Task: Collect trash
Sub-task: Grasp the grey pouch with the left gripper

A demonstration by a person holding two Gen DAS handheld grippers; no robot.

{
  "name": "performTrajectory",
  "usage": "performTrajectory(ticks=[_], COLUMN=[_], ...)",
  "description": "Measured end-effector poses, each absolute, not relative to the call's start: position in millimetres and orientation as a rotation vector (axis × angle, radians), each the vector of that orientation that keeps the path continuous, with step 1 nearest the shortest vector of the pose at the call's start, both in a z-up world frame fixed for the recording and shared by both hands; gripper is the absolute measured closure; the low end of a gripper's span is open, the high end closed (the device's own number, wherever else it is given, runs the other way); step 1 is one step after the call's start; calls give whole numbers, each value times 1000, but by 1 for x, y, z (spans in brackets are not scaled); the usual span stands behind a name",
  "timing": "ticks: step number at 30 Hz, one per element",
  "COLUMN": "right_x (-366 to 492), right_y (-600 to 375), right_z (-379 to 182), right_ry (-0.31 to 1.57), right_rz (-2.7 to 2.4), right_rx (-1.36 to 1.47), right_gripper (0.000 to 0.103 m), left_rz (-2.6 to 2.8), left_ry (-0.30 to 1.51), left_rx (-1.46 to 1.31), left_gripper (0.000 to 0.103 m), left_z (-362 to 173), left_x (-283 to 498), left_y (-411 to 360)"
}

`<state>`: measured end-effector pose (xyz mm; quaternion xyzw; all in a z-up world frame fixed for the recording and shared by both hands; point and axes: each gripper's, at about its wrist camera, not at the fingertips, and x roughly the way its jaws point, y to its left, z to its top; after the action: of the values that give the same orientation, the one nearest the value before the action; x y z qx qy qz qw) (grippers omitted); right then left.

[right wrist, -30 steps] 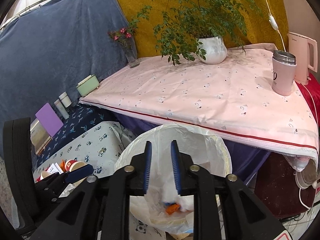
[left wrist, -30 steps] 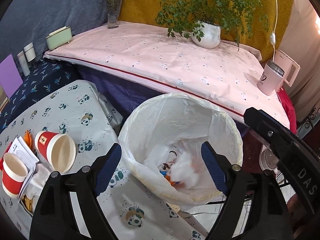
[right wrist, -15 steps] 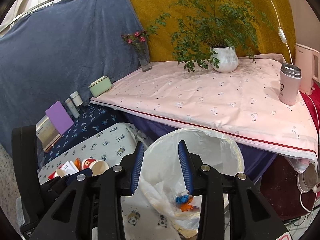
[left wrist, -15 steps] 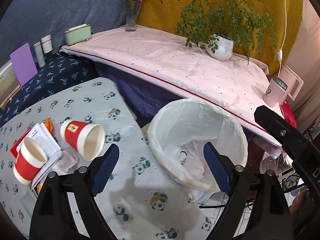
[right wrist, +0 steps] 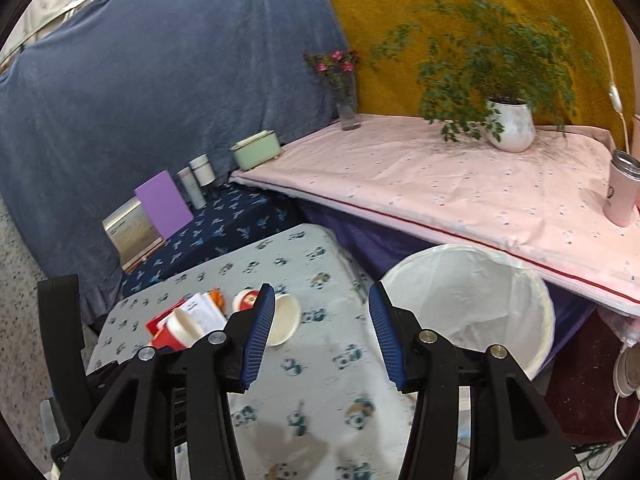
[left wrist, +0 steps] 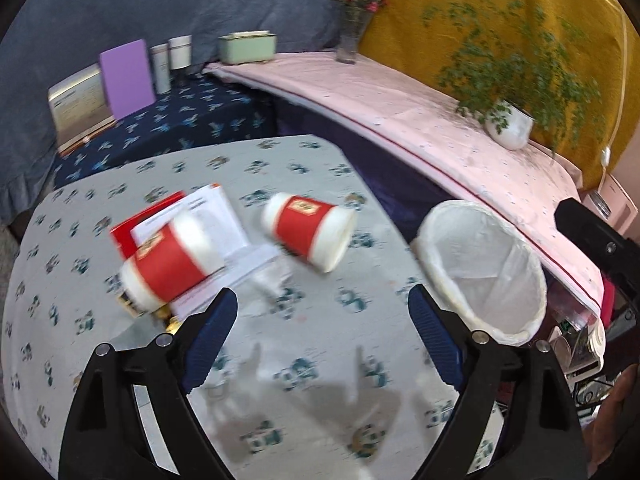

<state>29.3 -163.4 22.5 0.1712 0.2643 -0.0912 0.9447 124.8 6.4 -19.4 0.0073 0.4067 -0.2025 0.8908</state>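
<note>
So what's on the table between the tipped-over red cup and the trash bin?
Nothing: only bare panda-print tablecloth separates tipped red cup from trash bin, in the left wrist view.

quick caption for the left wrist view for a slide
Open left gripper, nothing between its fingers, above a panda-print table with two red paper cups; lined trash bin at right.

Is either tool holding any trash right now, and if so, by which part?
Nothing is held. The left tool is open and empty above the panda tablecloth; the right tool is opening, nothing between its jaws.
</note>
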Motion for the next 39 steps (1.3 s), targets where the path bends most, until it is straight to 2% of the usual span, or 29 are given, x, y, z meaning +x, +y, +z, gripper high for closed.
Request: performTrajectory(ticks=[7, 15, 28, 30, 33, 34, 35, 38, 39], right_x=[45, 61, 98, 103, 111, 113, 114, 119, 121], right_y=[-109, -67, -25, -22, -17, -17, -17, -16, -16], right_z=[19, -2, -49, -55, -63, -65, -65, -66, -66], right_ry=[573, 646, 777, 794, 814, 817, 818, 821, 821], right_rz=[-94, -26, 34, 39, 47, 47, 48, 52, 53], right_rx=[308, 288, 277, 274, 273, 272, 272, 270, 270], right_gripper=[53, 53, 53, 53, 53, 53, 53, 53, 53], left_rz=[-305, -172, -117, -126, -145, -157, -167, -198, -208], left_ry=[882, 962, 1093, 1080, 1072, 1070, 1069, 1076, 1082], left_rx=[-59, -129, -182, -159, -130, -120, -109, -109, -115], left_gripper=[15, 14, 17, 22, 41, 54, 59, 96, 96], left_z=[-34, -68, -127, -126, -125, -124, -123, -123, -122], left_x=[129, 136, 158, 159, 160, 160, 161, 163, 163], left_y=[77, 144, 172, 169, 162, 160, 157, 156, 156])
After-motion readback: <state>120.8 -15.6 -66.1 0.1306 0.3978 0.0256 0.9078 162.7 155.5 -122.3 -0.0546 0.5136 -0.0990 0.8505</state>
